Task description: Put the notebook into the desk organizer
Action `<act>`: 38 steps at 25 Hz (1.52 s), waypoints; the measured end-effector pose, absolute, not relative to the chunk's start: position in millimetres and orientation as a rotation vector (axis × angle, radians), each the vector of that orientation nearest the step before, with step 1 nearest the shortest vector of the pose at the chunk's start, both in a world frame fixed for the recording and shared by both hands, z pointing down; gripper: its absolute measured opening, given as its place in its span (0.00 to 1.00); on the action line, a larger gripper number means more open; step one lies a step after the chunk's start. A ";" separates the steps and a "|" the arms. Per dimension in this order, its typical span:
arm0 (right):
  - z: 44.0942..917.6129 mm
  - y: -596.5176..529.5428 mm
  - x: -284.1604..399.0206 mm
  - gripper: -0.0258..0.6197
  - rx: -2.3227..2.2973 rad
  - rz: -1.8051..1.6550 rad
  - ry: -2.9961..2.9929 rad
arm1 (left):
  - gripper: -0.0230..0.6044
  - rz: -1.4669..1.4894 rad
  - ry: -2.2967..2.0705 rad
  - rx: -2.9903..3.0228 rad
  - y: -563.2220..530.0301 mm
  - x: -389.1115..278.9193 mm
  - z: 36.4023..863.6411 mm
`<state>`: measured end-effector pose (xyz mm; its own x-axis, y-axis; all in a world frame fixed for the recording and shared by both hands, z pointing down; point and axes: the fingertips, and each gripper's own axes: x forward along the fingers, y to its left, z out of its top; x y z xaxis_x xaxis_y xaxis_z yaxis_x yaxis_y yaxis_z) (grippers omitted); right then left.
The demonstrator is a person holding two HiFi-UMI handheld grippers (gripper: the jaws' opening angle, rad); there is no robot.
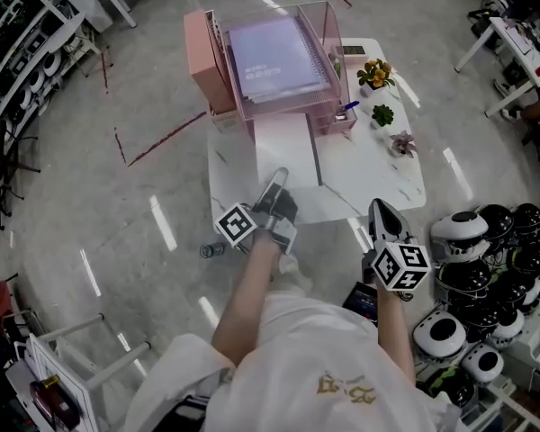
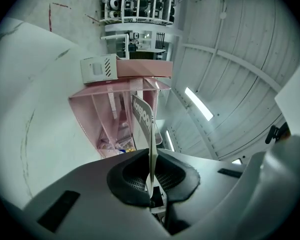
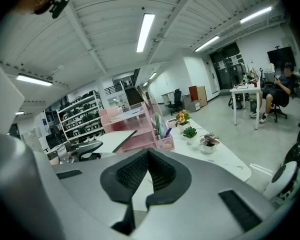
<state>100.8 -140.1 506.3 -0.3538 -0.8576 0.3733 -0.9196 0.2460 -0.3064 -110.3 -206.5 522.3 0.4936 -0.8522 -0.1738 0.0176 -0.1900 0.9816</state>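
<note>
A pink desk organizer (image 1: 252,70) stands at the far side of the white table (image 1: 378,174). A pale notebook (image 1: 286,147) with a dark spine lies in front of it, its far end reaching under the organizer's upper tray. My left gripper (image 1: 277,187) is shut on the notebook's near edge. In the left gripper view the notebook (image 2: 144,118) stands edge-on between the jaws of the left gripper (image 2: 151,154), pointing at the organizer (image 2: 102,119). My right gripper (image 1: 384,214) hovers off the table's front right corner. In its own view the right gripper (image 3: 148,151) is shut on nothing.
A purple notebook (image 1: 274,57) lies on the organizer's top tray. A pen cup (image 1: 345,113) and three small potted plants (image 1: 375,75) stand on the table's right part. Black-and-white helmets (image 1: 472,232) are piled on the floor to the right.
</note>
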 end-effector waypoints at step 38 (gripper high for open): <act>529.8 -231.7 59.6 0.06 1.640 0.769 -2.396 | 0.08 -0.946 -0.790 1.425 -297.4 -125.3 561.2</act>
